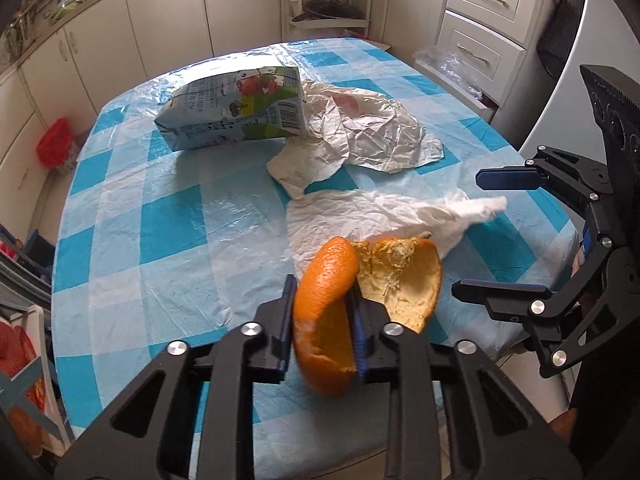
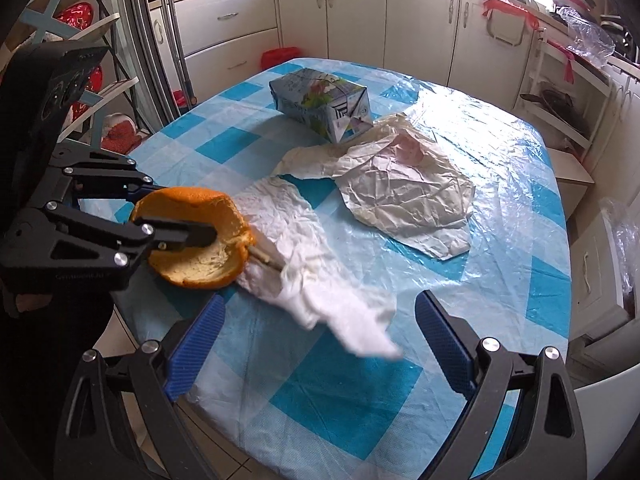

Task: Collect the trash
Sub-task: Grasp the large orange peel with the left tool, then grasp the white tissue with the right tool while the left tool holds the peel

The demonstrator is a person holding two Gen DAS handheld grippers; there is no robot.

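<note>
The left claw [image 1: 320, 320] is clamped on the orange peel [image 1: 332, 312], one pad against the rind outside and the other inside the cup of it, so that piece of trash is in hand at the near edge of the bench [image 1: 168, 240]. The right claw [image 2: 316, 344] stands wide with nothing between its pads.

What matters next, as I judge it, is the white tissue [image 2: 320, 280]. It lies touching the peel on the right claw's side, and stretches as a long crumpled strip from the peel toward the right claw, its loose tail ending in the gap between the blue pads. That puts the right claw much the nearer, and it points almost along the strip's length, so a short push forward and down should bring the pads either side of the tail.

Beyond the peel, further across the bench, sit the crumpled paper wrapper [image 2: 404, 196] and, behind that, the milk carton [image 2: 320, 100] on its side.
</note>
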